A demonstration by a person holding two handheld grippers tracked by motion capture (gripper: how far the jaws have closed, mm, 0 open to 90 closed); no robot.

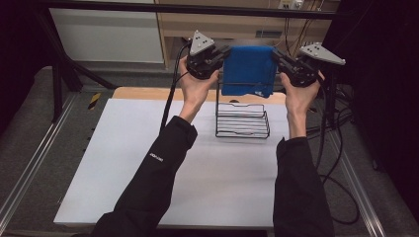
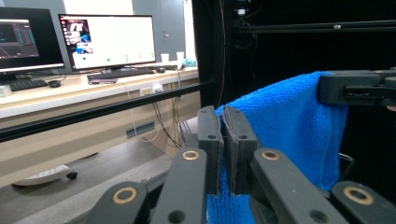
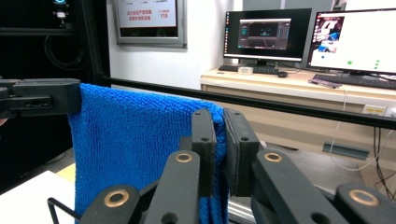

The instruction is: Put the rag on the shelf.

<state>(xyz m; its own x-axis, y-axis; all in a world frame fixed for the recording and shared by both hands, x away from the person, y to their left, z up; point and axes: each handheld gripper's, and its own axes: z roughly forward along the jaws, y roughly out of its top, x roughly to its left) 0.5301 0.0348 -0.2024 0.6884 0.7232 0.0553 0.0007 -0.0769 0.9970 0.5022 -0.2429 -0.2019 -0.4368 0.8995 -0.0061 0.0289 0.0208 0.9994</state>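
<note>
Pinching the top corners: left gripper [image 1: 223, 53] has its jaws closed down on the upper left edge of the blue towel [image 1: 249, 69], right gripper [image 1: 276, 58] likewise clamped on the upper right edge. In the left gripper view the pads [image 2: 210, 140] meet on only a thin strip of terry at the fold [image 2: 223, 112]; same on the right gripper's pads [image 3: 204, 135]. Shallow bites, both.

Towel hangs doubled between them, stretched fairly flat, held in the air above the back of the black wire rack [image 1: 243, 119] on the white table [image 1: 148, 163]. Its lower edge sits near the rack's raised back bar [image 1: 237, 84]; can't tell if it touches.

Risks as I see them:
- Shallow grip plus tension across the top edge: pull the hands further apart and one corner likely slips out, towel swings and drops off one side.
- Doubled layers: a pad may hold one ply only, so the other could peel away.
- Lowering off-centre: hem could snag the wire, drag the light rack or bunch up.
- Cables [image 1: 170, 94] trail close to the rack's left side; could catch on it.
</note>
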